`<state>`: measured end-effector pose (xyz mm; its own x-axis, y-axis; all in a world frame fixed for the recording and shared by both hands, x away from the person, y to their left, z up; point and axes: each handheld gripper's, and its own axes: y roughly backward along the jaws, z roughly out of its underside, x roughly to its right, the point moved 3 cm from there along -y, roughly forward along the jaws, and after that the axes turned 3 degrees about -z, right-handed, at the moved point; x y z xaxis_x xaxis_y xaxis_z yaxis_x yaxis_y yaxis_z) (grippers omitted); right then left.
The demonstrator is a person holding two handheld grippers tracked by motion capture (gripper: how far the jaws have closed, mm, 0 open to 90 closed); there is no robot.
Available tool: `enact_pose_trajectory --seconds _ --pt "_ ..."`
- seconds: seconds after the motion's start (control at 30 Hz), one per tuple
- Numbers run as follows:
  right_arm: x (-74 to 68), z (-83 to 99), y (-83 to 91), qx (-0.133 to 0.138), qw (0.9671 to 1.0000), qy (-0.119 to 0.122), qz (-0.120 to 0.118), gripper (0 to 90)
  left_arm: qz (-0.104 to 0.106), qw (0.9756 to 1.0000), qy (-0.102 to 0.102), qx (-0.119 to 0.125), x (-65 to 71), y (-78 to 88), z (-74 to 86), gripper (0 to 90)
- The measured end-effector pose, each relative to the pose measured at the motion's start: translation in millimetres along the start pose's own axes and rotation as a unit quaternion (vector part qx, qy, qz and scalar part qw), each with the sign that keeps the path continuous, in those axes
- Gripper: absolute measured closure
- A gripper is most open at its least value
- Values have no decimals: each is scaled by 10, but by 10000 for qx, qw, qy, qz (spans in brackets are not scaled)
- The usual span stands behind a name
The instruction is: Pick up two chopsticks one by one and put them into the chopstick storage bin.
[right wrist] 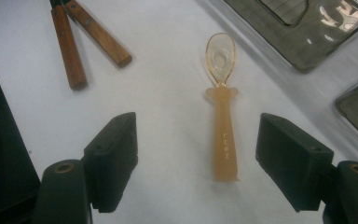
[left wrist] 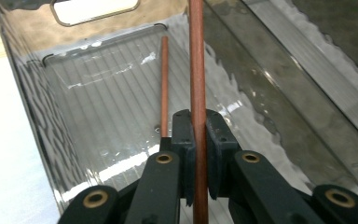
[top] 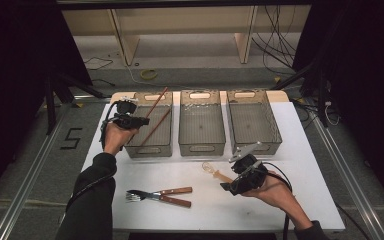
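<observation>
My left gripper (top: 141,121) (left wrist: 197,135) is shut on a reddish-brown chopstick (top: 157,102) (left wrist: 196,70), held over the left grey bin (top: 150,149) (left wrist: 28,93) with its far end sticking out past the back rim. A second chopstick (top: 156,127) (left wrist: 164,84) lies slanted inside that bin. My right gripper (top: 231,181) (right wrist: 198,140) hangs open just above the white table. A translucent orange spoon (top: 212,170) (right wrist: 223,130) lies flat between its jaws, bowl pointing away, and no pad touches it.
A middle bin (top: 201,145) and a right bin (top: 252,142) stand beside the left one along the back of the table (top: 305,200). A fork (top: 137,195) and a knife (top: 177,201) with wooden handles (right wrist: 67,46) lie near the front edge, left of the spoon.
</observation>
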<state>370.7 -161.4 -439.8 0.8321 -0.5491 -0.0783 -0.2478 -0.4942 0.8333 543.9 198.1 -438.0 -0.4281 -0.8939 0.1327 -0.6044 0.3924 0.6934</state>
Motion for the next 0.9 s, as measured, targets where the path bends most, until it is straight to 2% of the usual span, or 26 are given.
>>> enact_pose_trajectory --seconds 0.03,0.17,0.23,0.5,0.63,0.73,0.87,0.9 --pt "-6 -3 4 -14 10000 -67 -14 301 -11 10000 15 -3 -5 -8 -1 834" --pt "-6 -1 4 -16 10000 -53 -7 301 -48 10000 20 -48 -13 -52 26 833" --pt "-3 1 1 4 10000 32 2 302 -66 9999 64 -74 -29 -78 45 833" --pt "-2 2 0 -12 10000 17 -12 302 -151 9997 148 -134 -63 -151 83 826" --pt "-2 2 -6 -9 10000 16 -8 302 -92 9997 178 -148 -49 -154 89 742" --pt "0 2 -3 -13 10000 6 -17 302 -129 9997 198 -37 -34 -138 75 573" --pt "-1 0 6 -21 10000 -52 -20 302 -7 9997 245 96 17 -53 52 452" --pt "13 3 0 15 10000 44 3 302 36 9997 219 134 38 -15 48 418"
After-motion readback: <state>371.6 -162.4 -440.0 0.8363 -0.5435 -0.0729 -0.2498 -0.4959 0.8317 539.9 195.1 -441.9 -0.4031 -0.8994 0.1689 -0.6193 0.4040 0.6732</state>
